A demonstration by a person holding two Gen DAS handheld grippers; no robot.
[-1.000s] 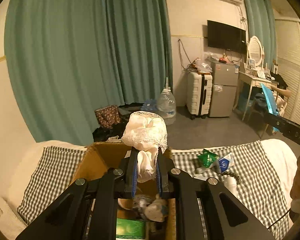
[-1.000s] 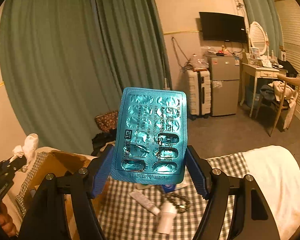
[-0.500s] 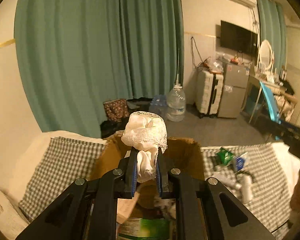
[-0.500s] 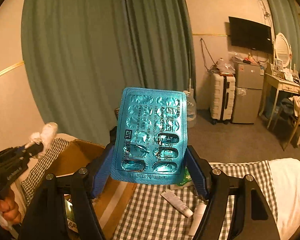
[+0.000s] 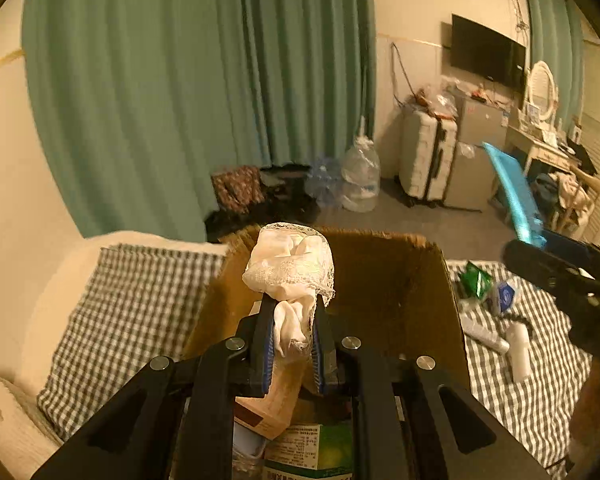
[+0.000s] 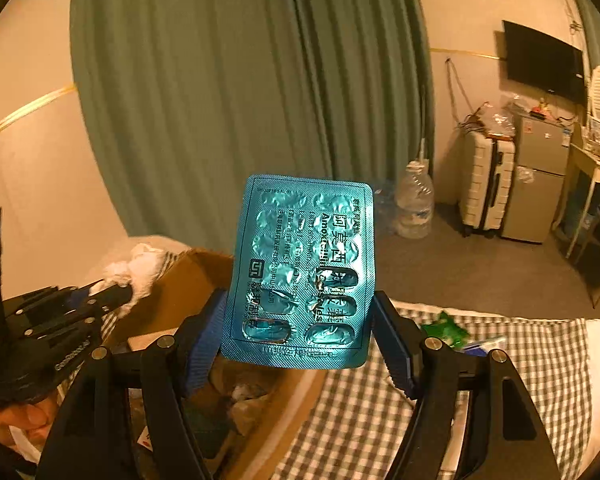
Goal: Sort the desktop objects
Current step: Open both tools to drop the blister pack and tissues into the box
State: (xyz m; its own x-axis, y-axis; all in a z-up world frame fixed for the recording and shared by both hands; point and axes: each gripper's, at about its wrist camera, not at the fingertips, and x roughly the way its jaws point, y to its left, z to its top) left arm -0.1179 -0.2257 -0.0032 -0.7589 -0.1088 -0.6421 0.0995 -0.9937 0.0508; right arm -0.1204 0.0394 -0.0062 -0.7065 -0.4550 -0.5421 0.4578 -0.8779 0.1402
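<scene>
Left gripper (image 5: 292, 344) is clamped tight on a crumpled white lace-edged cloth (image 5: 290, 270), held above the open brown cardboard box (image 5: 392, 280), likely for a drop-in; right gripper (image 6: 300, 344) is spread wide, a teal foil blister pack of capsules (image 6: 302, 272) pinched edge-to-edge, upright, near the box rim; remaining small items are left on the checked tablecloth (image 6: 364, 408)

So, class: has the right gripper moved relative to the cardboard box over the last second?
Yes. The right gripper has moved left, now over the box.
</scene>
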